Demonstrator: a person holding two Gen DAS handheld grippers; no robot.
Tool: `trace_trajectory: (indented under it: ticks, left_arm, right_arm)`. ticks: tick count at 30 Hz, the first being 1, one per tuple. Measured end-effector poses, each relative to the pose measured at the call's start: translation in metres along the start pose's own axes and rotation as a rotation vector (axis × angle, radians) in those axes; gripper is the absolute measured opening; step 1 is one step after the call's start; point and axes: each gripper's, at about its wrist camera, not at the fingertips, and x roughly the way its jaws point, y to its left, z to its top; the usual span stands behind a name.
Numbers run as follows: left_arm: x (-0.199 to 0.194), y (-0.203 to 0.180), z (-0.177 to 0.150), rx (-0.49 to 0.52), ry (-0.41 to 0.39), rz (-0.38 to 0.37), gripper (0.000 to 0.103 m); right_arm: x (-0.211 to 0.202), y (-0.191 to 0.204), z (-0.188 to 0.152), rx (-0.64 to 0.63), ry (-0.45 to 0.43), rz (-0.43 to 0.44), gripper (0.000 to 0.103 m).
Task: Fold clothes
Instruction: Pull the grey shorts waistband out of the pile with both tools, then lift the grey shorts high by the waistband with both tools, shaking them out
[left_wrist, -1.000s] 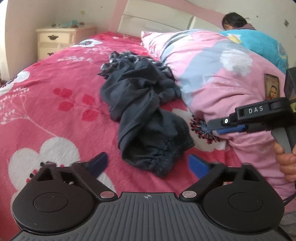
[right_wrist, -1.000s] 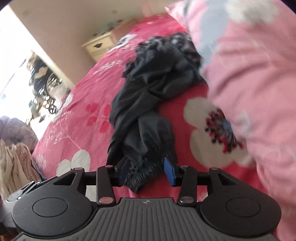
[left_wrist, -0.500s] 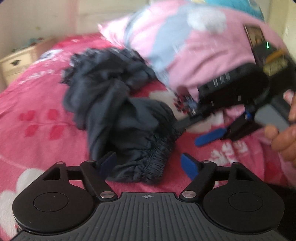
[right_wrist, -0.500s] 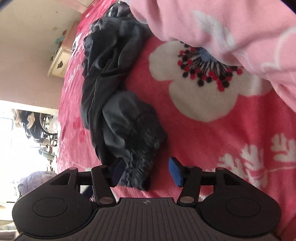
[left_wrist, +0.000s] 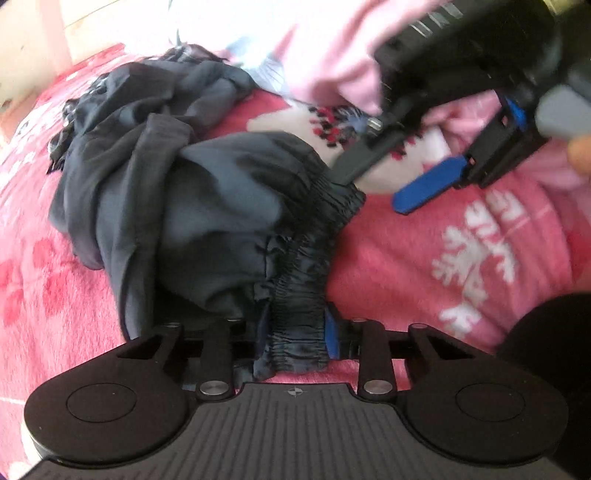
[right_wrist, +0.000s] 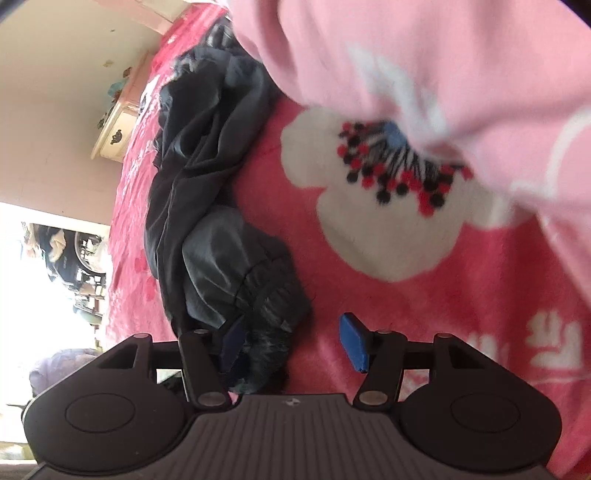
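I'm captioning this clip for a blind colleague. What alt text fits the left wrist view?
The left gripper, whose jaws have just been closing, pinches the gathered elastic waistband of crumpled dark navy trousers lying on a pink floral blanket. Beyond, the right gripper stands open at the same waistband, beside a pale pink quilt.

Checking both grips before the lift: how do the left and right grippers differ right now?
The left gripper has just been closing and pinches the dark garment's gathered waistband; the right gripper stands open, with cloth against one pad only. The left takes the waistband's near end, the right its far end. Both point down at the same waistband on the pink blanket.
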Motion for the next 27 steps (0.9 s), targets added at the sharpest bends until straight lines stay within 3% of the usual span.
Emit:
trace_trajectory:
  ticks: [1, 6, 11, 15, 21, 27]
  left_arm:
    - [-0.007, 0.006, 0.002, -0.037, -0.014, -0.008, 0.012]
    - [-0.062, 0.049, 0.013, -0.284, -0.137, -0.098, 0.011]
    - [-0.125, 0.083, 0.033, -0.458, -0.289, -0.119, 0.011]
    - [-0.161, 0.087, 0.054, -0.495, -0.382, -0.152, 0.010]
    - [-0.198, 0.076, 0.071, -0.489, -0.455, -0.155, 0.010]
    - [-0.225, 0.082, 0.090, -0.534, -0.549, -0.194, 0.010]
  right_arm:
    - [-0.004, 0.002, -0.001, -0.033, -0.020, -0.010, 0.060]
    - [-0.024, 0.023, -0.018, -0.236, -0.094, -0.030, 0.060]
    - [-0.035, 0.042, -0.034, -0.298, -0.129, 0.049, 0.060]
    - [-0.046, 0.059, -0.037, -0.292, -0.185, 0.115, 0.063]
    - [-0.061, 0.088, -0.042, -0.276, -0.291, 0.206, 0.068]
    - [-0.069, 0.123, -0.050, -0.384, -0.389, 0.154, 0.068]
